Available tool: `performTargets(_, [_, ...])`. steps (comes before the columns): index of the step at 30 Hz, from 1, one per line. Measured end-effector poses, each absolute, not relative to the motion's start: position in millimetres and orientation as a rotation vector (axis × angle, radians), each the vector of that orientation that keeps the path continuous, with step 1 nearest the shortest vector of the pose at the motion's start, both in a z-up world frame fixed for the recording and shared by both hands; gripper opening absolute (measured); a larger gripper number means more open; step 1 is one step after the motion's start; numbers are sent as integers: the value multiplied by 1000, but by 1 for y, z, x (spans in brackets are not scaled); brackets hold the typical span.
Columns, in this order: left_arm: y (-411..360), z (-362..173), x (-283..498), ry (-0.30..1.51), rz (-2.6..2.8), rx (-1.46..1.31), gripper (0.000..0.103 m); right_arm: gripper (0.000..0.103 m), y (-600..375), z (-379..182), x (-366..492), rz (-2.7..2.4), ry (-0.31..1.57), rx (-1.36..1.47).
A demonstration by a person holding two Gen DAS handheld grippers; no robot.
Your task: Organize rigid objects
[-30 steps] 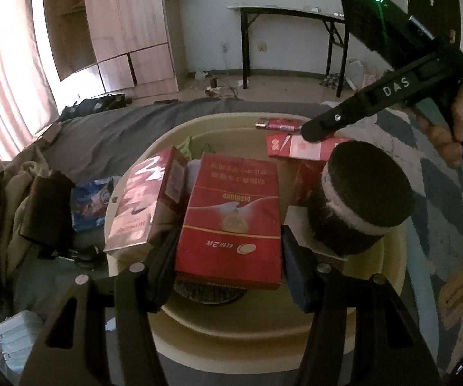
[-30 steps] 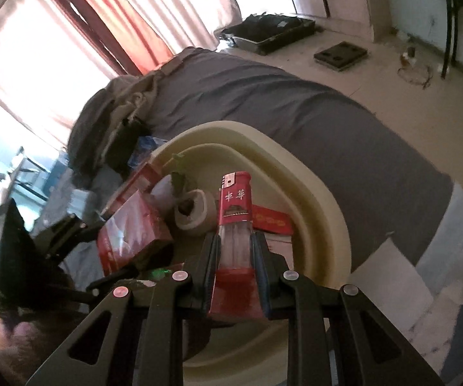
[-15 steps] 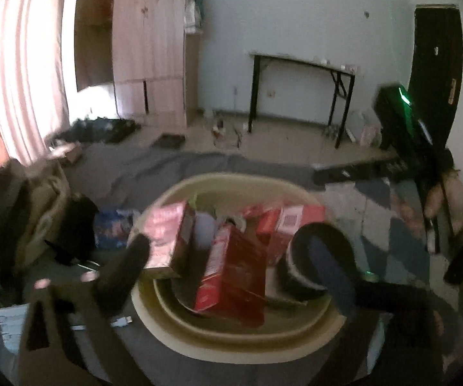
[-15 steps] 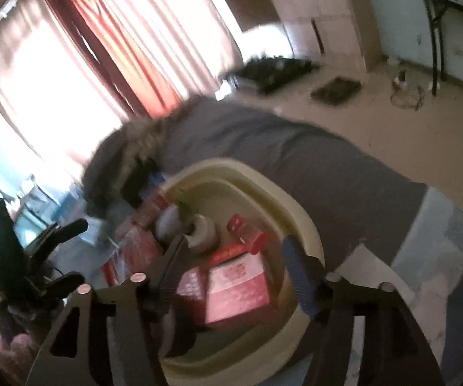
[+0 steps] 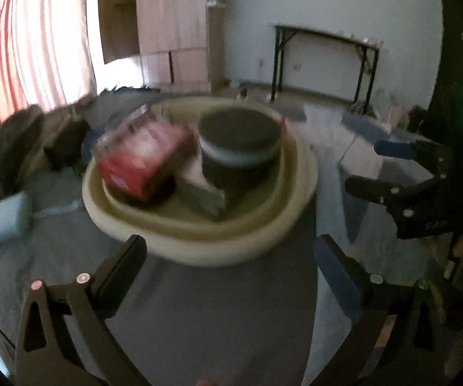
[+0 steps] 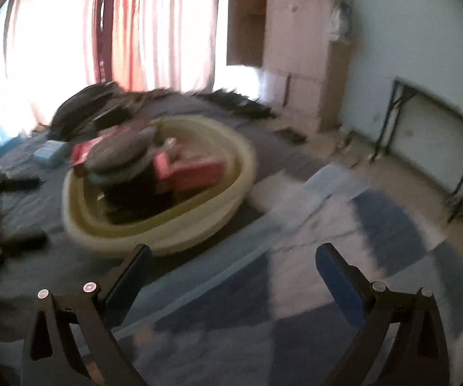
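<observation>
1. Both grippers are now sitting back from the basin [image 5: 199, 251], no longer gripping the red box [image 5: 141, 164] or the lighter.
2. Grey bedding [image 5: 199, 315] is carrying the basin; a wardrobe [image 6: 302, 51], curtains [image 6: 154, 25] and a black table [image 5: 325, 51] are lining the room.
3. Beside the red box, a dark round tin [image 5: 239, 141] is sitting inside the basin.
4. Left gripper [image 5: 231, 257] and right gripper [image 6: 231, 263] are both hanging wide open, holding nothing.
</observation>
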State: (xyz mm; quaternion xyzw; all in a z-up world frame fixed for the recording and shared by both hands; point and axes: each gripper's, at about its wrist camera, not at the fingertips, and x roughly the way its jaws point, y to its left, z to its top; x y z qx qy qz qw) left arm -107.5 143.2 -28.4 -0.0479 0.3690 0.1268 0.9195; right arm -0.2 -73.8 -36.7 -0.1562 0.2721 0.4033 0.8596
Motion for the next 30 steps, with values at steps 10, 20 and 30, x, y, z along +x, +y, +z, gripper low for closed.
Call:
performTargets(10, [161, -80, -70, 898, 372, -203, 103, 103, -34, -82, -3, 765, 706, -491])
performTargets(20, [159, -81, -56, 906, 365, -184, 103, 103, -18, -77, 20, 865, 723, -545])
performTargets(30, [162, -80, -58, 905, 359, -189, 103, 103, -16, -82, 31, 846, 731, -534])
